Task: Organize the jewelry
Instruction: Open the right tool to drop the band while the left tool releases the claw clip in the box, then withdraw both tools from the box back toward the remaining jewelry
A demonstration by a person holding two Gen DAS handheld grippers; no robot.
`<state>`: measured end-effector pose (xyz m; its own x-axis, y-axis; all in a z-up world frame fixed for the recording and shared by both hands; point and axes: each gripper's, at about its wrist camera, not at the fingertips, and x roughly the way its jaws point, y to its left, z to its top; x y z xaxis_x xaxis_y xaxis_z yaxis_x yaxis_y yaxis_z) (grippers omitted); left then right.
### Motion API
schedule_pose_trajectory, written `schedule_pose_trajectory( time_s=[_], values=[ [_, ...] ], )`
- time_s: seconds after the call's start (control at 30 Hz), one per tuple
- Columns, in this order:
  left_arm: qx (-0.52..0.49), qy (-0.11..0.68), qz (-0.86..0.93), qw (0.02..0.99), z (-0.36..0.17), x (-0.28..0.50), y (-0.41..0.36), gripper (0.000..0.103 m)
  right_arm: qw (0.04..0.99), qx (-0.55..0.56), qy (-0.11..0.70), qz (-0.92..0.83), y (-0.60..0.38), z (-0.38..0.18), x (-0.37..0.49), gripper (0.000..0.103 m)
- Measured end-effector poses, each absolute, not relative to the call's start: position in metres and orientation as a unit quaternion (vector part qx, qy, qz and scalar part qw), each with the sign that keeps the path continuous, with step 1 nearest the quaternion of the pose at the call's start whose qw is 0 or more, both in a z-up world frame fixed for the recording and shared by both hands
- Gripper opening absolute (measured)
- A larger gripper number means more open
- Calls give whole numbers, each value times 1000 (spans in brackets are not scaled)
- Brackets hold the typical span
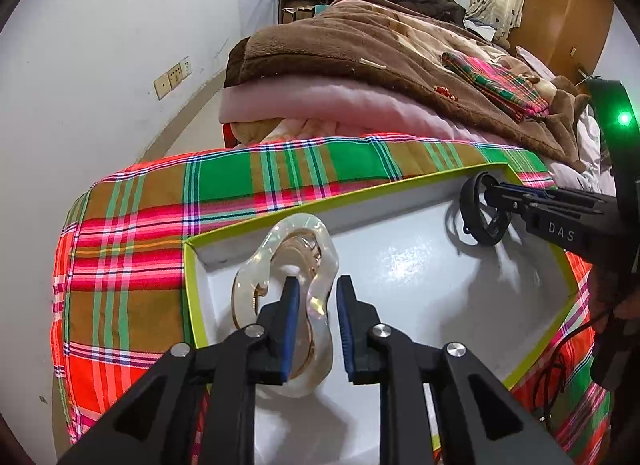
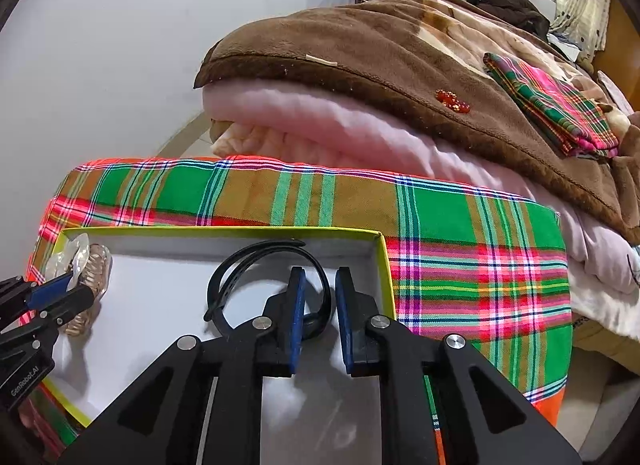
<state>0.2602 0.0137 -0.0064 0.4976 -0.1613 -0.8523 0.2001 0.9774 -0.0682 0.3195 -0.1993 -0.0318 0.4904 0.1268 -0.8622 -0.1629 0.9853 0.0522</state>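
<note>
A shallow box with a white floor (image 1: 400,265) and a yellow-green rim lies on a plaid cloth. At its left end a clear, wavy bangle (image 1: 256,261) rests with gold-coloured jewelry inside it. My left gripper (image 1: 317,281) straddles the bangle's near rim, its blue pads apart and a gap showing on the right side. At the box's right end lies a black looped band (image 2: 224,277). My right gripper (image 2: 321,271) has the band's loop between its pads without pressing it. Each gripper also shows in the other view: right gripper (image 1: 492,189), left gripper (image 2: 60,285).
The plaid cloth (image 2: 460,265) covers the surface under the box. Behind it a brown blanket (image 2: 360,45) over pink bedding rises high, with a red beaded piece (image 2: 452,100) and a folded plaid cloth (image 2: 552,105) on top. A white wall (image 1: 100,65) stands at left.
</note>
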Motion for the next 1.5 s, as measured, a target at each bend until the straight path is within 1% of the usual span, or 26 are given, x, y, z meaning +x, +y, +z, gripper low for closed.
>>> schedule_pose_trajectory(
  time_s=[0.1, 0.13, 0.27, 0.33, 0.47, 0.57, 0.77, 0.93, 1.2, 1.33, 1.5],
  values=[
    [22, 489, -103, 866, -5, 260, 13, 31, 864, -13, 496, 86, -200, -31, 319, 17],
    [23, 487, -101, 867, -4, 259, 13, 32, 865, -12, 494, 86, -200, -30, 319, 17],
    [16, 478, -102, 873, 2, 256, 14, 36, 868, -7, 490, 85, -202, -26, 316, 18],
    [14, 474, -103, 875, 5, 256, 14, 41, 871, -2, 484, 87, -202, -23, 313, 18],
    [10, 461, -104, 881, 15, 248, 15, 43, 876, 1, 474, 87, -203, -15, 304, 21],
    [1, 444, -111, 889, 25, 234, 18, 48, 883, 8, 460, 94, -205, -5, 292, 22],
    [-8, 426, -121, 897, 38, 196, 22, 51, 896, 31, 427, 115, -211, 16, 253, 23],
    [-16, 423, -127, 897, 35, 160, 23, 52, 903, 44, 405, 136, -219, 21, 209, 23],
    [-36, 419, -122, 899, 24, 107, 34, 52, 899, 58, 404, 159, -233, 0, 140, 26],
    [-62, 419, -123, 898, 17, 89, 42, 52, 892, 61, 411, 177, -235, -12, 116, 35],
    [-74, 427, -109, 895, 5, 75, 54, 52, 885, 40, 419, 199, -229, -24, 91, 35]
  ],
)
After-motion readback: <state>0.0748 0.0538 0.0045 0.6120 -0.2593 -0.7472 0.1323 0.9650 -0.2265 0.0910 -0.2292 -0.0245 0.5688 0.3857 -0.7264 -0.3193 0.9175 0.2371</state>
